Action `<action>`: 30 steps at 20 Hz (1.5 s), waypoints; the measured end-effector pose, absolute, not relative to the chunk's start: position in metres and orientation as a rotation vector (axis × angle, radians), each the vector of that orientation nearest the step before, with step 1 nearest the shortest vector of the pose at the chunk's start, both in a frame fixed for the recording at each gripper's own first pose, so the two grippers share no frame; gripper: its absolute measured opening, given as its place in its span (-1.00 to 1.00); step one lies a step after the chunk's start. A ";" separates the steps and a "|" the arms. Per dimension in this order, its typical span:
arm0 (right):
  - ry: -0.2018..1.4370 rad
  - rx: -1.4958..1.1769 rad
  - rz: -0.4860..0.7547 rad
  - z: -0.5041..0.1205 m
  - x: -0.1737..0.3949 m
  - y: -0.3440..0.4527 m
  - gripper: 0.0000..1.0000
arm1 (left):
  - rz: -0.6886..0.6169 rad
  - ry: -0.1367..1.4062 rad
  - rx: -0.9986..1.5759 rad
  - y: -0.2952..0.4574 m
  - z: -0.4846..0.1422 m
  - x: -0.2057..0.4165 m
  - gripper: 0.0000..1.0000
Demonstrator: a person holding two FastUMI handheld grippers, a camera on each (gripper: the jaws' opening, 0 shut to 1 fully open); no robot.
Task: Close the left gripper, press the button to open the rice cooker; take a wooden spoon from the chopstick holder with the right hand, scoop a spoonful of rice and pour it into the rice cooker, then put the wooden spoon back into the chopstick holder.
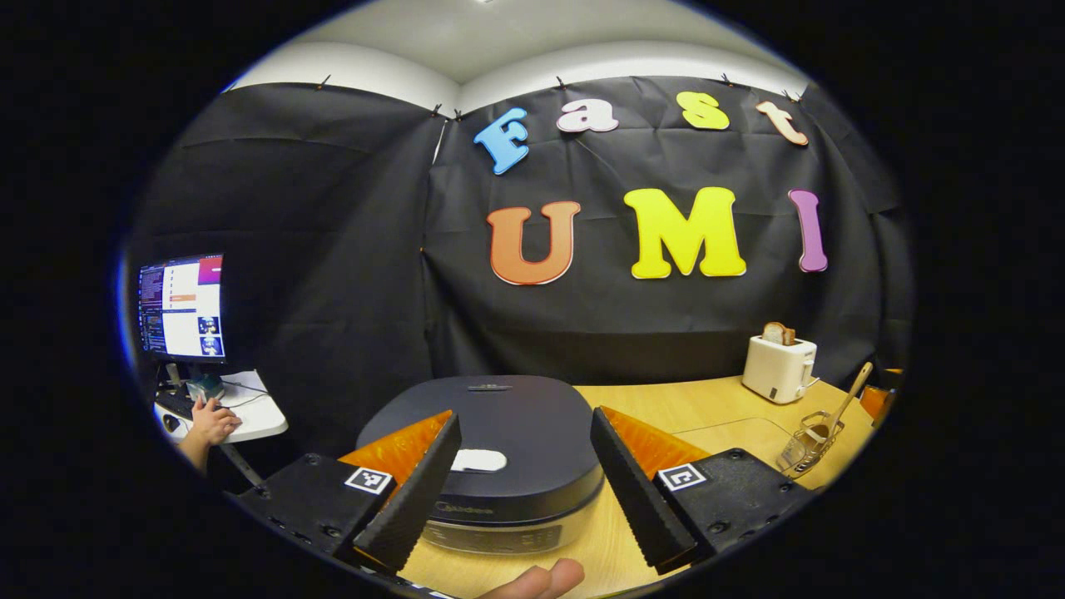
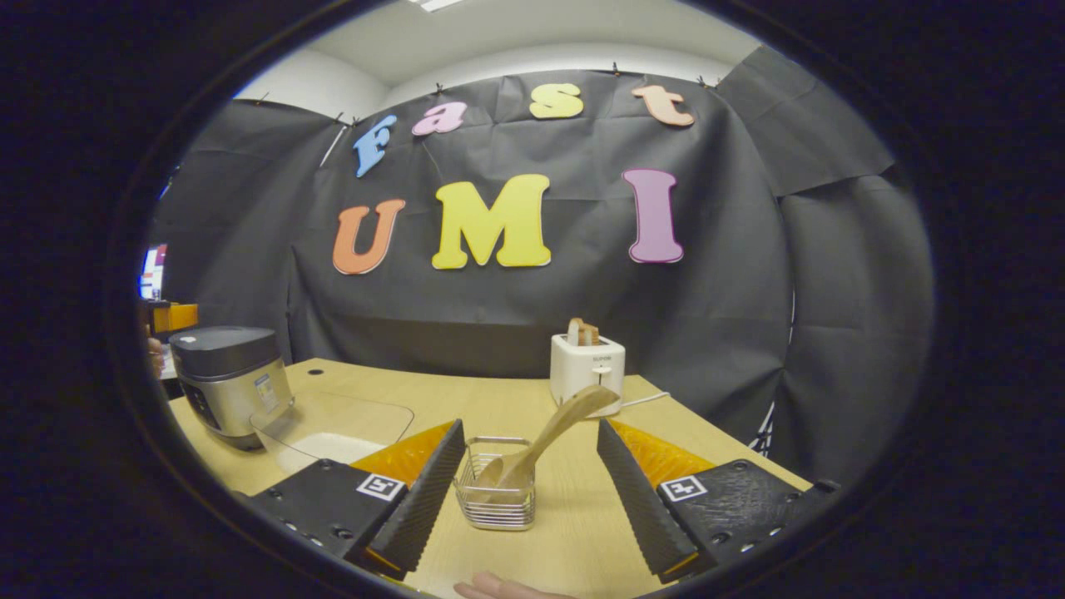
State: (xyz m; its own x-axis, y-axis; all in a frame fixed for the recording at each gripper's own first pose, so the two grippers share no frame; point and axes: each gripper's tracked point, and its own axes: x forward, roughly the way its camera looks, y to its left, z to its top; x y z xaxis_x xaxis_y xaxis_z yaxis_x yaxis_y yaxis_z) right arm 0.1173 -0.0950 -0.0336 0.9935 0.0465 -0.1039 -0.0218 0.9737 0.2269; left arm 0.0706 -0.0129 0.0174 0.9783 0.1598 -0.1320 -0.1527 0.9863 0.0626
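Rice cooker (image 1: 499,449) sits shut on the worktop (image 1: 732,408) straight ahead of my left claw (image 1: 524,491), whose jaws stand wide apart; its pale lid button (image 1: 478,460) looks stiff and wants a firm press with closed tips. My right claw (image 2: 524,491) is open too, facing the wire holder (image 2: 497,492). The wooden spoon (image 2: 545,445) leans in it: light, rigid, smooth, so I'd grip mid-handle.

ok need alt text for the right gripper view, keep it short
The open right gripper faces a wire chopstick holder holding a tilted wooden spoon on a wooden table. A closed rice cooker sits far left, a white toaster behind.
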 end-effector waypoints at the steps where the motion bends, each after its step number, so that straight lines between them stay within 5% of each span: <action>1: 0.106 0.229 0.033 -0.034 0.117 -0.095 0.91 | 0.148 0.148 0.044 -0.010 0.017 0.074 0.96; 4: 0.120 0.233 0.027 -0.041 0.117 -0.095 0.90 | 0.086 0.210 -0.020 -0.009 0.009 0.081 0.69; 5: 0.123 0.230 0.027 -0.043 0.115 -0.096 0.90 | 0.089 0.227 -0.036 -0.004 0.008 0.080 0.28; 6: 0.122 0.226 0.024 -0.043 0.115 -0.098 0.90 | 0.094 0.237 -0.051 0.001 0.007 0.080 0.26; 9: 0.114 0.225 0.008 -0.044 0.115 -0.108 0.91 | 0.149 0.276 -0.084 0.016 0.004 0.079 -1.00; 24: 0.098 0.270 0.010 -0.060 0.115 -0.135 0.93 | 0.124 0.578 -0.003 0.004 -0.032 0.065 -0.94; 30: 0.148 0.316 0.031 -0.066 0.130 -0.140 0.91 | 0.207 0.491 0.028 0.004 -0.015 0.063 -0.94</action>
